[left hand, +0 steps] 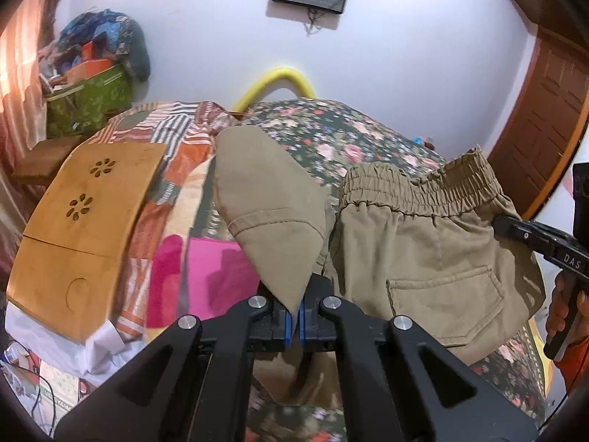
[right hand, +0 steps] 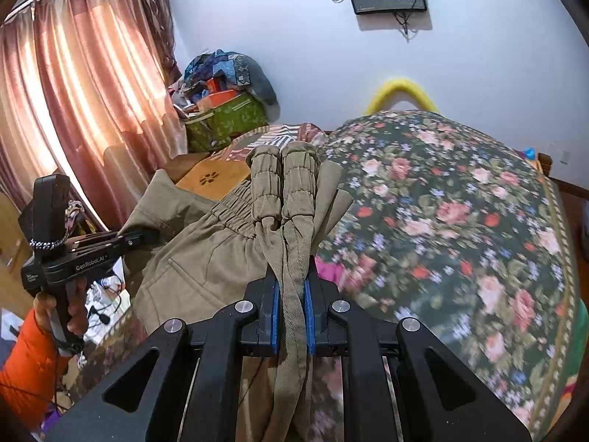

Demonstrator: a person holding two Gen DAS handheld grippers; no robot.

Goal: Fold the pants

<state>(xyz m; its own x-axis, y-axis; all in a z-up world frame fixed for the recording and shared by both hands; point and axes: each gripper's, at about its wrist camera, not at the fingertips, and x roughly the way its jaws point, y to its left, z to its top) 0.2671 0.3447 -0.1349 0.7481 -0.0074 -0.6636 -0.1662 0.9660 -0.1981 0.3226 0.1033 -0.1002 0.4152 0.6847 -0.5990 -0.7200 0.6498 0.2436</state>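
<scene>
Pants (left hand: 423,258), khaki with an elastic waistband (left hand: 416,188), hang in the air between my two grippers above the floral bedspread (right hand: 460,221), so I judge the fold as barely under way. My left gripper (left hand: 293,318) has its blue pads pressed together on a thin edge of khaki cloth that stands up past the fingertips; I cannot tell for certain which part of the garment that flap is, though a stitched seam crosses it. My right gripper (right hand: 292,316) is clamped on a thick bunch of gathered waistband fabric, doubled over itself between the pads. From the left wrist view the back pocket (left hand: 445,302) faces the camera and the seat sags loosely, not yet lying flat. No neat crease shows anywhere, and nothing rests folded on the bed. What remains, as I see it, is laying the garment down flat, aligning the legs, and doubling them over.
</scene>
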